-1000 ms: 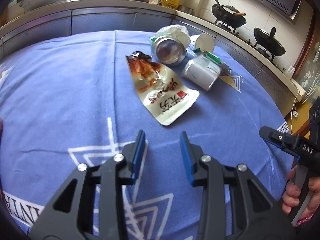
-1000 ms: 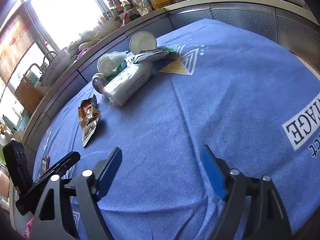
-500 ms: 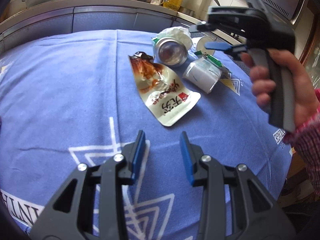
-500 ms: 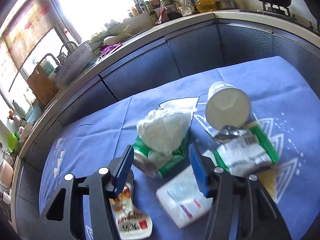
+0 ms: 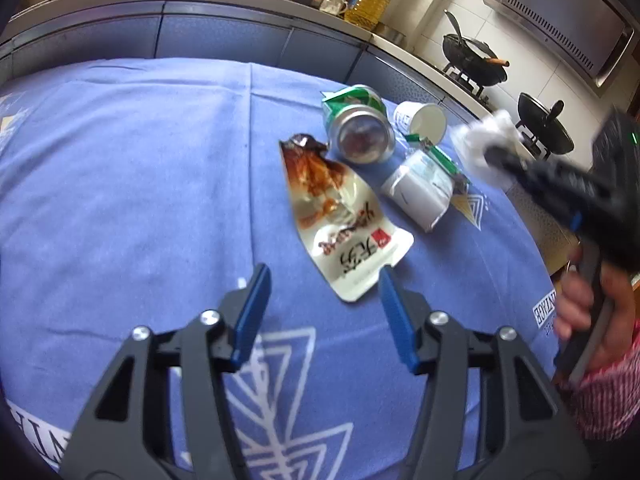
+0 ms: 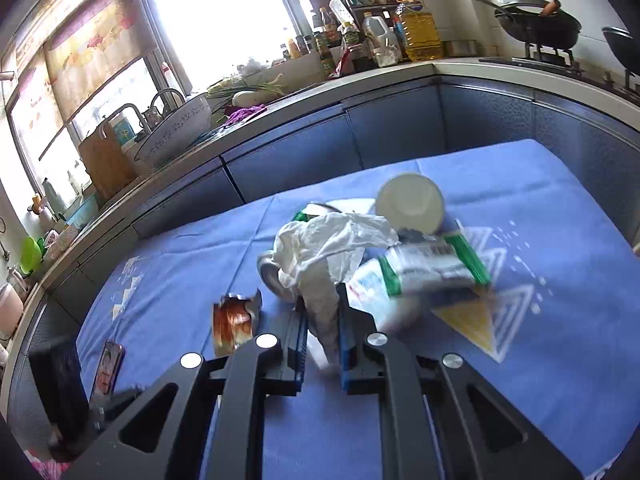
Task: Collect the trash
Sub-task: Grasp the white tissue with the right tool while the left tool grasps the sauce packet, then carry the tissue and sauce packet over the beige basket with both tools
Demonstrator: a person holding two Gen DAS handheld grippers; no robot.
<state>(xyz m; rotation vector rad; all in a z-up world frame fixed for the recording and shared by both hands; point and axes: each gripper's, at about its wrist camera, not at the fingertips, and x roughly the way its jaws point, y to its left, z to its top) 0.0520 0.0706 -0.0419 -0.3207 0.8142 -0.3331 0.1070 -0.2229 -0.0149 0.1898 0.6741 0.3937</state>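
Observation:
Trash lies on the blue tablecloth: a torn snack pouch, a can on its side, a paper cup, a white tissue pack and a green wrapper. My right gripper is shut on a crumpled white tissue and holds it above the pile; it also shows in the left wrist view. My left gripper is open and empty, just short of the pouch's near end.
A phone lies near the table's left edge. Beyond the table runs a kitchen counter with bottles, a basin and woks on a stove. The table edge is on the right.
My right gripper closed on the white tissue and lifted it off the can, moving it right. My left gripper opened wider and edged toward the pouch.

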